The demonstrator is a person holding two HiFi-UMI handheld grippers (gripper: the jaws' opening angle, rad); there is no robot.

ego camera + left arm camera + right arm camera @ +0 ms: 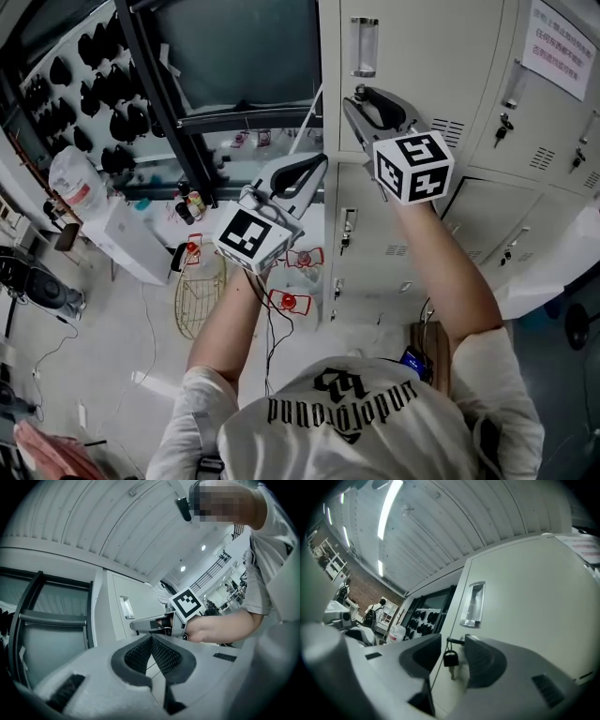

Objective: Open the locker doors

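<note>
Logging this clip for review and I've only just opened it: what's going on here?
A person faces a bank of grey lockers with a gripper raised in each hand. The right gripper is up at the upper locker door, jaws apart, lined up on a small black padlock that shows between them, not clamped. The left gripper is off to the side, jaws together and empty. That door looks shut.

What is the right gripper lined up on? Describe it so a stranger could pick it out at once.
On the pale locker bank, find the door with the shiny recessed handle. Just below it, at the door's left edge, hangs a small black padlock, framed between the right gripper's open jaws: the only dark, dangling thing on that door.
</note>
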